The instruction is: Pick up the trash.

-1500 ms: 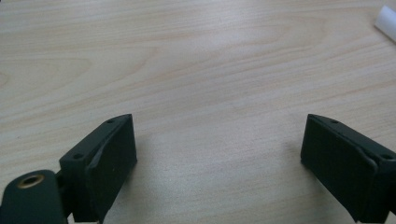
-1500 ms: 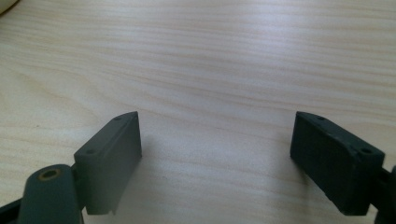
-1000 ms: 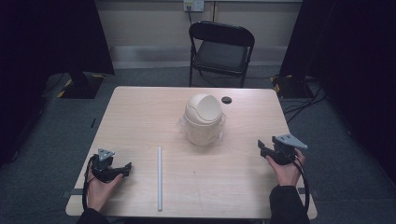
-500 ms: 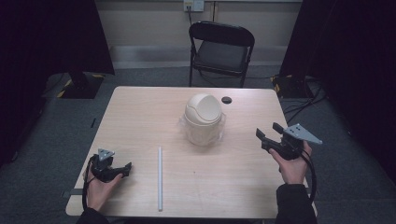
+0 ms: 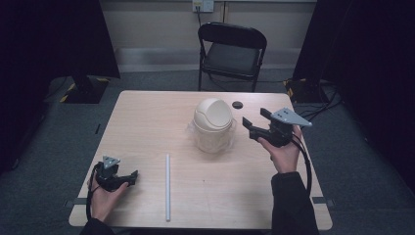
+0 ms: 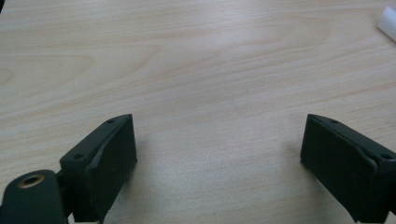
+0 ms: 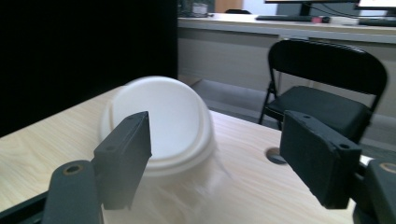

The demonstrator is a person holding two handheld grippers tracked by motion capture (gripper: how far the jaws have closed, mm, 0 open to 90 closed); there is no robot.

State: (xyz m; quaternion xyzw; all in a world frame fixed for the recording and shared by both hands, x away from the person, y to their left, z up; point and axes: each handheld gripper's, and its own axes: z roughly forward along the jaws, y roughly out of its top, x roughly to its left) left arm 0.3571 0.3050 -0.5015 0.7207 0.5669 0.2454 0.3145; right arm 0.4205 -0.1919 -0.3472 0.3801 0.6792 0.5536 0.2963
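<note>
**Closing in on the lidded bin**

Sitting at the middle of the pale wood-grain table (image 5: 147, 122), a little toward the far edge, the small cream plastic bin with a domed swing lid (image 5: 213, 125) is what I am now heading for. Its lid is smooth and rounded like an eggshell, with a flat tilted face turned toward me in the right gripper view, and a thin clear liner bulges out around the body below the rim (crinkled and glossy where it catches light). Compared with a second ago, my right gripper (image 5: 255, 126) has lifted off the table and moved in and up toward the bin; it now hangs just beside its right flank, not touching. Its black jaws stand wide apart with nothing between them, framing the lid in the right gripper view. I judge this to be the approach to a grasp on the lid or body.

My left gripper (image 5: 128, 178) has not moved: it rests low at the near left of the table, jaws spread wide over bare wood. Between it and the bin lies a long thin white tube (image 5: 168, 187), matte and straight, pointing away from me. A small dark round hole (image 5: 237, 105) sits in the tabletop behind the bin, and a black folding metal chair (image 5: 232, 49) stands beyond the far edge.
</note>
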